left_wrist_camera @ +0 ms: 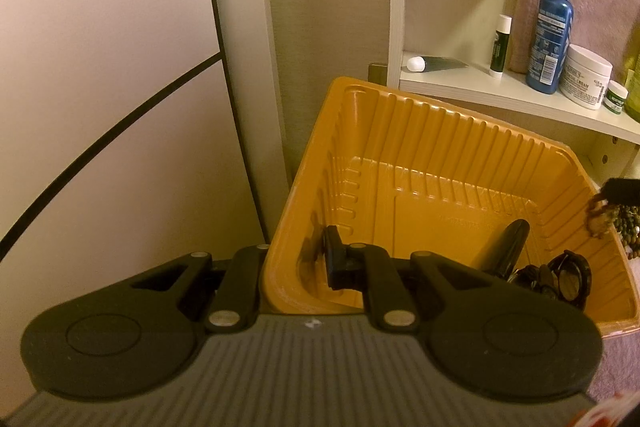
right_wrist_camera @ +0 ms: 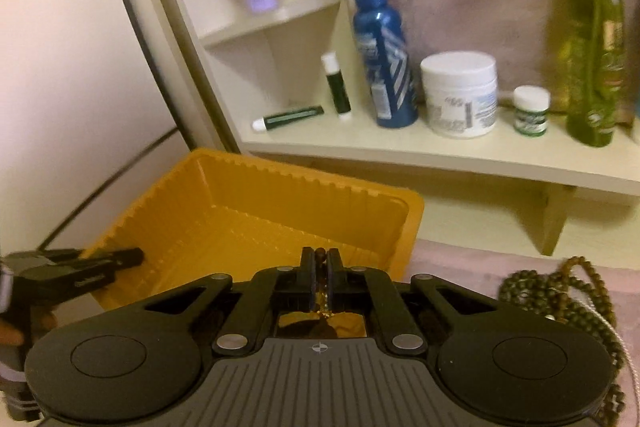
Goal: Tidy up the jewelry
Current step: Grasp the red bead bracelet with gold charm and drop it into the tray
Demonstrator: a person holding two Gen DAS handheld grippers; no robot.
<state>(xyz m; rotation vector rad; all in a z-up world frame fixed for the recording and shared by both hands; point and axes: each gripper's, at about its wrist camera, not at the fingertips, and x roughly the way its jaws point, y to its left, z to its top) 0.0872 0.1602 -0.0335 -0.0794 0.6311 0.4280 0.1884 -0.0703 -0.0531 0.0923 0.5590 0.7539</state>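
The left gripper (left_wrist_camera: 296, 261) was clamped down tight on the near wall of the yellow tray (left_wrist_camera: 440, 131). One finger was inside the tray and the other outside, hidden behind the rim, with the jaws pinched nearly together on that thin plastic. In the left wrist view the tray filled the frame from centre out to 3 o'clock, tipped at an angle and open side up.

Down in its 4 o'clock corner lay a heap of dark jewelry (left_wrist_camera: 560, 275). It was round and black, and too murky to sort out piece by piece. A slim black object (left_wrist_camera: 510, 247) leaned just beside it at its 10 o'clock.

Over to the right gripper (right_wrist_camera: 320, 259): its jaws were squeezed shut on a gold piece (right_wrist_camera: 325, 301), which glinted in the narrow slit between the pads. The gripper stood at the tray's near rim, at 6 o'clock of the tray in its own view. The left wrist camera caught the same piece dangling at 3 o'clock, above the tray's right edge, not yet down in the tray.

A beaded necklace (right_wrist_camera: 560, 293) lay coiled on the pink cloth (right_wrist_camera: 480, 259) at 3 o'clock of the right gripper, outside the tray.

Up at 12 o'clock ran a cream shelf (right_wrist_camera: 440, 157). It carried a blue spray bottle (right_wrist_camera: 384, 59), a white jar (right_wrist_camera: 460, 95), a small green-labelled pot (right_wrist_camera: 531, 111) and a tall green bottle (right_wrist_camera: 596, 59), all upright.
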